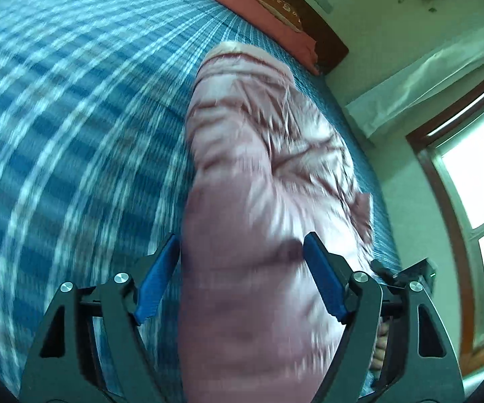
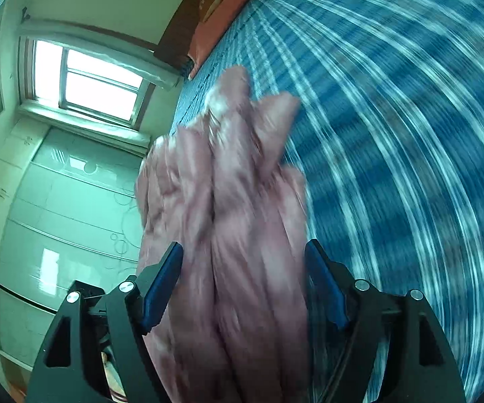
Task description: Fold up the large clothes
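Jacket (image 1: 258, 174), pink, puffy, lying on bed (image 1: 74, 117) from near to far. Looks light, soft, slick; best gripped at a hem or cuff. Left gripper (image 1: 242, 278) spread wide, pads either side, not pinching. No legible writing.

Right view: jacket (image 2: 228, 221) bunched between wide-spread right gripper (image 2: 243, 283), unclamped. No labels seen.

No writing can be read; marks on the far cushion (image 1: 280, 8) are blurred.

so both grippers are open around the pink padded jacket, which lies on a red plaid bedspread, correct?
Not quite: the bedspread is blue plaid, as both wrist views show. The rest holds: the left gripper and right gripper stand open around the pink padded jacket.
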Demonstrator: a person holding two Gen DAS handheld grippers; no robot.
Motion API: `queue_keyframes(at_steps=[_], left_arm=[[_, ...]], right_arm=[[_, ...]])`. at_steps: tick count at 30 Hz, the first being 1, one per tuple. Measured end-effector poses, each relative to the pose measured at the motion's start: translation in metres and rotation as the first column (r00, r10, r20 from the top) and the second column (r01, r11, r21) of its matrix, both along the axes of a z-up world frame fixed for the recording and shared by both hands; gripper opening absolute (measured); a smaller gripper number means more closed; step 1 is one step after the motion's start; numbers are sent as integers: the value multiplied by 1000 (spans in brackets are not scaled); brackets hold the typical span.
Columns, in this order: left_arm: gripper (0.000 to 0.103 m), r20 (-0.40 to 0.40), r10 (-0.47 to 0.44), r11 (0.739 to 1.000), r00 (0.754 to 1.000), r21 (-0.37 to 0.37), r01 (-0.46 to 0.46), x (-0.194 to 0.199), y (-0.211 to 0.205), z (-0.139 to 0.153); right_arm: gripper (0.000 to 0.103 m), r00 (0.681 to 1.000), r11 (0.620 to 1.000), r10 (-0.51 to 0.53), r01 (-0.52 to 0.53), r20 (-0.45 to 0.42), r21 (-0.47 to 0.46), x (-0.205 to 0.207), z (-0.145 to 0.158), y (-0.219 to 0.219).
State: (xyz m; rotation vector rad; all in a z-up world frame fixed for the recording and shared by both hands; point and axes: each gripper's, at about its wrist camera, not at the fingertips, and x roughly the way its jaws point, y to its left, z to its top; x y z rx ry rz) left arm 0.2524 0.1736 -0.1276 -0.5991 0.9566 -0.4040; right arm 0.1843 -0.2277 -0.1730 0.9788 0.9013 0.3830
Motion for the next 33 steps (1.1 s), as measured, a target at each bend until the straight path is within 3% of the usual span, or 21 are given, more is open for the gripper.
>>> queue_keyframes(at_steps=[6,10,12,14,15,16,18,22,26,29,32,33], left_arm=[[86,-37,-3,997,999,-79,0,-43,-3,-17],[86,-88,-8,990,996,-144,-5,-53,-8,-32],[81,-93,-4,987,996,-160,-11,-56,-10,-32],[65,-81,-4,993,997,-120,-6,-60,-13,-23],[57,-68,-3,994,998,-107,-4,-63,-14,-17],[53,-56,-2,996,998,-93,-3,-66,-15,-12],[43,-34,-3,998,999,-70,0,-71,-17,-2],[39,-29,1,999,1000,-33,-2,-88,-21,-3],[39,-18,-7,1000,1000,-10,7,-101,-22,-16],[50,-4,-14,1000,1000,-20,14,-97,-19,-15],[65,-10,-19,1000,1000,-11,19,-92,-11,-9],[70,8,-14,1000,1000,0,14,-90,-6,-5]], right_arm=[[75,999,993,18,-22,30,119,-48,-11,14],[79,999,999,20,-21,45,37,-58,-12,31],[79,998,999,32,-34,49,31,-56,-7,38],[65,998,999,36,-37,45,26,-51,-2,45],[42,998,999,40,-41,38,21,-49,3,48],[33,998,999,44,-45,41,16,-49,6,48],[25,997,998,56,-56,55,-7,-48,15,50],[21,996,997,68,-66,60,-33,-63,14,52],[20,996,997,76,-76,42,-7,-62,-2,47],[27,995,996,85,-85,48,-9,-54,4,46],[45,995,995,81,-78,53,-68,-51,16,37],[59,995,994,75,-70,62,-79,-50,21,35]])
